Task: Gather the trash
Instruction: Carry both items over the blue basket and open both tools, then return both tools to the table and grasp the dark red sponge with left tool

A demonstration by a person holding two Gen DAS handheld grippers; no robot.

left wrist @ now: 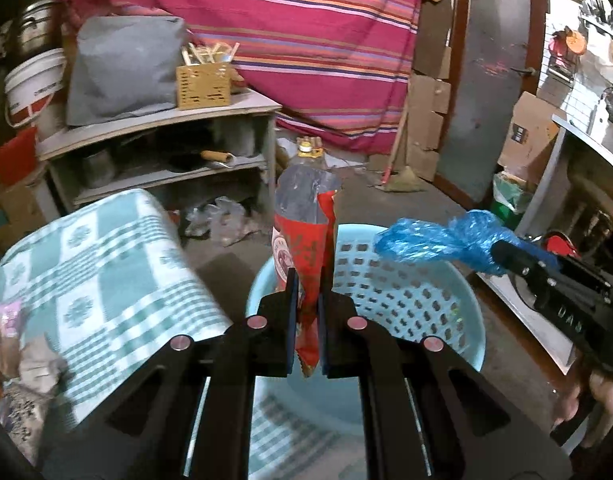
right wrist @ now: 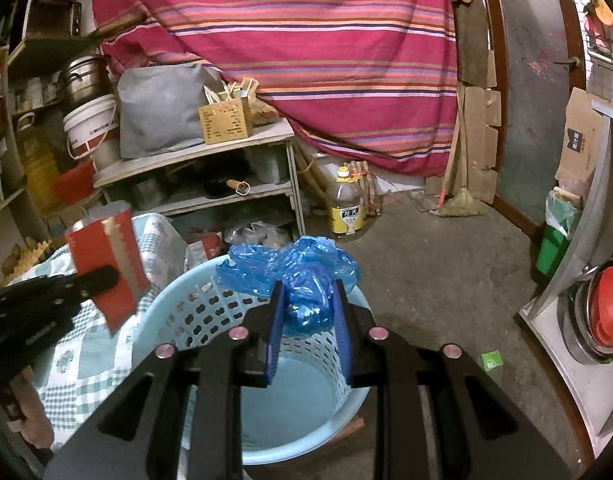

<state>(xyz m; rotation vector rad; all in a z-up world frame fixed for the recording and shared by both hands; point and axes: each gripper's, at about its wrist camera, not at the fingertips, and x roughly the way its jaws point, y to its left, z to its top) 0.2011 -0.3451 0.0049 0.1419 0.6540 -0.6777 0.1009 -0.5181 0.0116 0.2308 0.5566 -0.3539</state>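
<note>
Left wrist view: our left gripper (left wrist: 308,288) is clamped on a red snack wrapper (left wrist: 312,256) at frame center, above the light-blue basket (left wrist: 438,280).

Right wrist view: our right gripper (right wrist: 308,300) is clamped on a crumpled blue plastic bag (right wrist: 290,268), center, over the basket's far rim; the wrapper sits mid-left.

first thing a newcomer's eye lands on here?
The striped cloth draped across the back. Then the two grippers over the blue basket: the left gripper pinches a red wrapper, the right gripper a crumpled blue bag.
</note>
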